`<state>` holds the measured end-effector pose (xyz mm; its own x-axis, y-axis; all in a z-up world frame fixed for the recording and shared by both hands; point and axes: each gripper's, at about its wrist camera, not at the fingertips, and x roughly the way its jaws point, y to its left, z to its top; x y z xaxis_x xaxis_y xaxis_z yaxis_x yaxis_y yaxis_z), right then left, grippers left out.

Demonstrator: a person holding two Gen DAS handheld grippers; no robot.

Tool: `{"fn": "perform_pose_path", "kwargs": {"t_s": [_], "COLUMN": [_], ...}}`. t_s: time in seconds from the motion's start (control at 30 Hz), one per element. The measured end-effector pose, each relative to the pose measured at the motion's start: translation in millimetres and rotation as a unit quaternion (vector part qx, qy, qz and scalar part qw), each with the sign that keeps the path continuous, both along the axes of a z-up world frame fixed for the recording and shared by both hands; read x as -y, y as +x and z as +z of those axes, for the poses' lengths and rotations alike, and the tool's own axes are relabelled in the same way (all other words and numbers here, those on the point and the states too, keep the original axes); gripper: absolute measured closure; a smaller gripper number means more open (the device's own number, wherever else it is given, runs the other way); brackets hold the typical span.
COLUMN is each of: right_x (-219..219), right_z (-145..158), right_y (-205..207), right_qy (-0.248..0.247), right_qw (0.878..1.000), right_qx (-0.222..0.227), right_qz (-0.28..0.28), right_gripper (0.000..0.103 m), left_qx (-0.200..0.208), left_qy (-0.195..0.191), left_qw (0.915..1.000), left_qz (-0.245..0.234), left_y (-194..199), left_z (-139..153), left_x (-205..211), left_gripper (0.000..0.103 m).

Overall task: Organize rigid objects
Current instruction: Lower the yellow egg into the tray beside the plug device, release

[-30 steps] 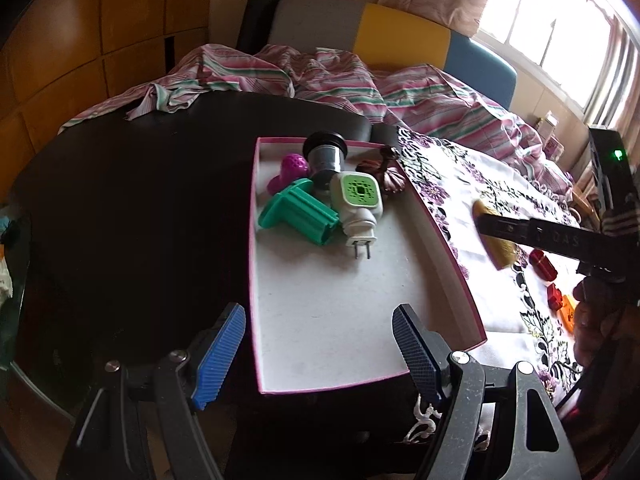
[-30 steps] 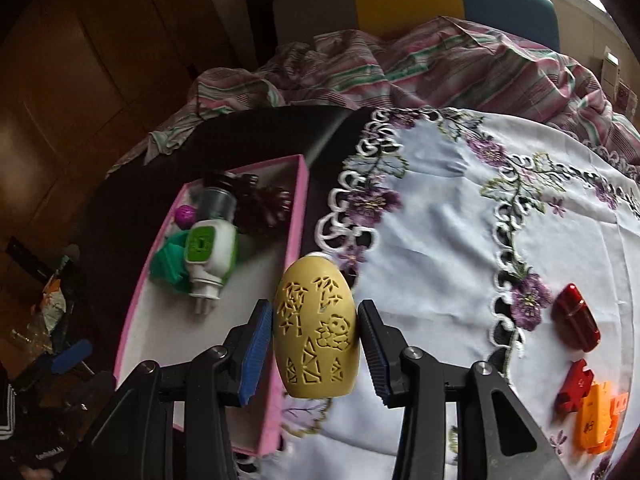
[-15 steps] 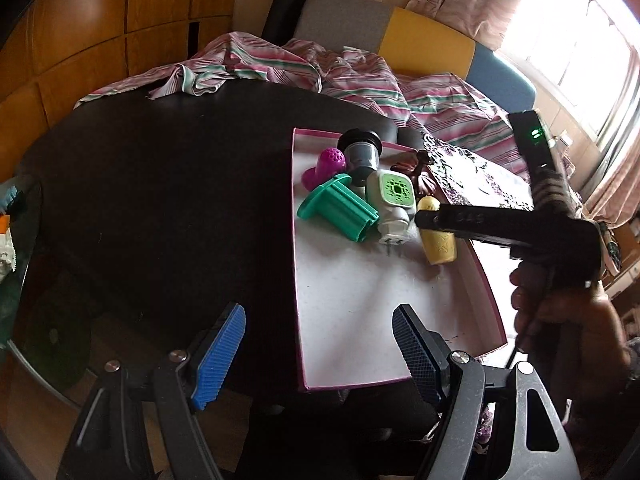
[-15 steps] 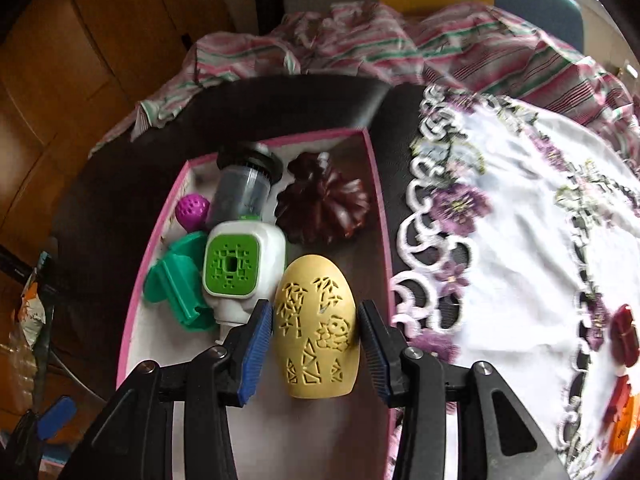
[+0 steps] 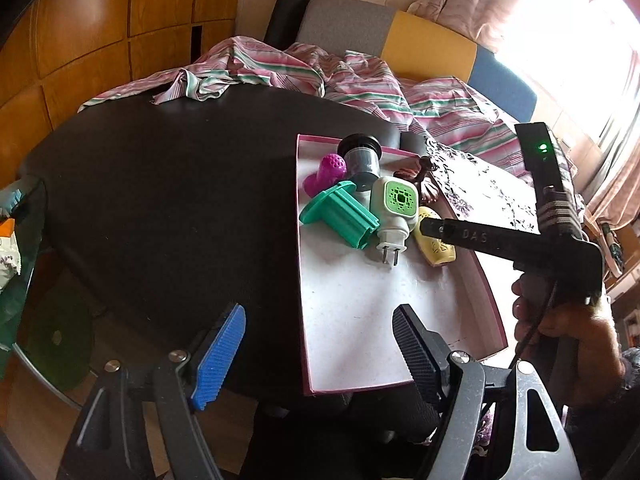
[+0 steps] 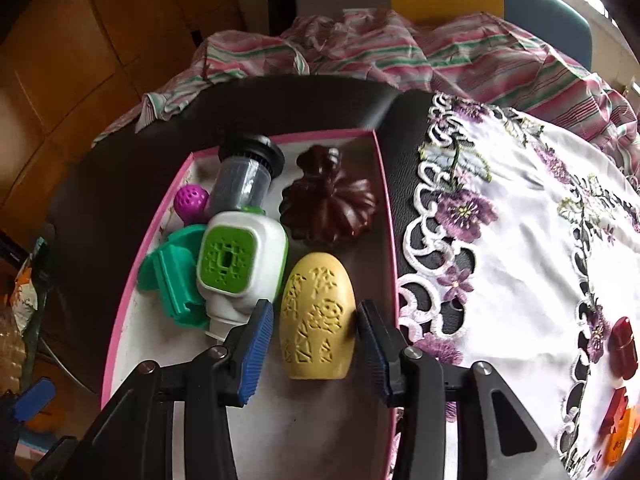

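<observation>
A yellow carved egg-shaped piece (image 6: pixel 318 322) lies in the pink-rimmed white tray (image 6: pixel 116 320), next to a white and green plug-in device (image 6: pixel 240 264). My right gripper (image 6: pixel 316 354) is open around the egg, its pads apart from the sides. The egg also shows in the left wrist view (image 5: pixel 434 242), under the right gripper's finger. My left gripper (image 5: pixel 318 350) is open and empty, hovering near the tray's near corner (image 5: pixel 320 388).
The tray also holds a teal part (image 6: pixel 172 280), a purple ball (image 6: pixel 190 202), a grey cylinder (image 6: pixel 244 180) and a dark brown pumpkin shape (image 6: pixel 330 210). Red (image 6: pixel 622 346) and orange (image 6: pixel 620 438) pieces lie on the embroidered cloth (image 6: pixel 520 240). Striped fabric (image 5: pixel 320 76) lies behind.
My right gripper carried the yellow egg from over the cloth into the tray, set it beside the plug-in device and opened. My left gripper shifted slightly left.
</observation>
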<state>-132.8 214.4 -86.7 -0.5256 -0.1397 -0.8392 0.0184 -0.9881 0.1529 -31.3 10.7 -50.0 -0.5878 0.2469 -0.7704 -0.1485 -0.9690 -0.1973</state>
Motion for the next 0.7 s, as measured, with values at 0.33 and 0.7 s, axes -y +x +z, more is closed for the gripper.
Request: {"fn": "perform_pose_path", "kwargs": {"t_s": [0.33,0.7], "right_x": [-3.2,-4.9], "right_z": [8.8,19.7], "right_y": [17.3,34.8], "right_qy": [0.003,0.004], "right_qw": [1.000,1.000], "right_qx": [-0.013,-0.031], "right_qz": [-0.004,-0.001], "right_gripper": [0.059,0.059], "left_qx": [-0.007,-0.006], "left_qy": [-0.005,-0.011], "left_qw": [1.0000,0.9998], "left_qz": [-0.005,-0.012], "left_y": [4.3,6.5], "left_z": [4.3,4.3], "left_x": [-3.7,-9.8], "left_gripper": [0.026,0.026]}}
